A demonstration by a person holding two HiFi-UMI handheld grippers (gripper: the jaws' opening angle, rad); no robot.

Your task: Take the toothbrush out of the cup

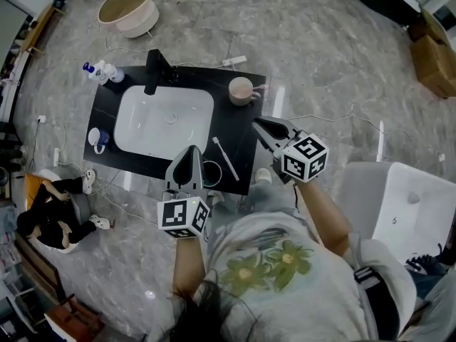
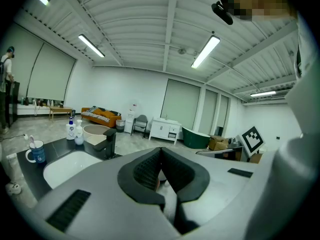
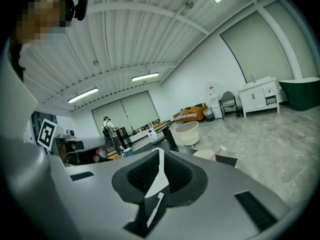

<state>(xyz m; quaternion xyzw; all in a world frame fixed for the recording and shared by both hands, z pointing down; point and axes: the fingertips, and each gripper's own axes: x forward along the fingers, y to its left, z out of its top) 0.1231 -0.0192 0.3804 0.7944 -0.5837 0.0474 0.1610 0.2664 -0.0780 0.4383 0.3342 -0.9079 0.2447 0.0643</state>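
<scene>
A black counter (image 1: 239,130) stands on a grey marble floor (image 1: 320,41), with a white sink (image 1: 132,130) set in it and a black tap (image 1: 153,70) at the sink's 12 o'clock; you stand at the 6 o'clock edge. The white toothbrush (image 1: 225,158) lies flat on the counter at the sink's 4 o'clock, in no cup; a clear round rim (image 1: 211,174) sits just beside it at 5 o'clock, and I cannot tell whether that is a glass. Your left gripper (image 1: 191,150) hangs over the near edge with its jaws closed on nothing; your right gripper (image 1: 257,122) hovers at the counter's 3 o'clock edge, its jaws closed too and empty. Judged from that, this brush is already out, and the step in hand is either wrapping up or choosing another brush.

1 more brush stands in the blue mug (image 1: 98,140) at 8 o'clock; the beige cup (image 1: 241,90) at 1 o'clock shows a stub past its rim that could be a handle or a brush. If either is your target, the next move calls for opening the jaws, coming in from above, pinching the stem and lifting straight up so the cup does not tip.

Soap bottles (image 1: 103,71) stand at 10 o'clock; cables (image 1: 313,116) trail over the floor; a beige tub (image 1: 128,7) sits beyond 12 o'clock; a person (image 1: 53,223) sits on the floor at 8 o'clock. Nothing blocks your right hand from the beige cup; the left hand's way to the mug crosses only the sink.
</scene>
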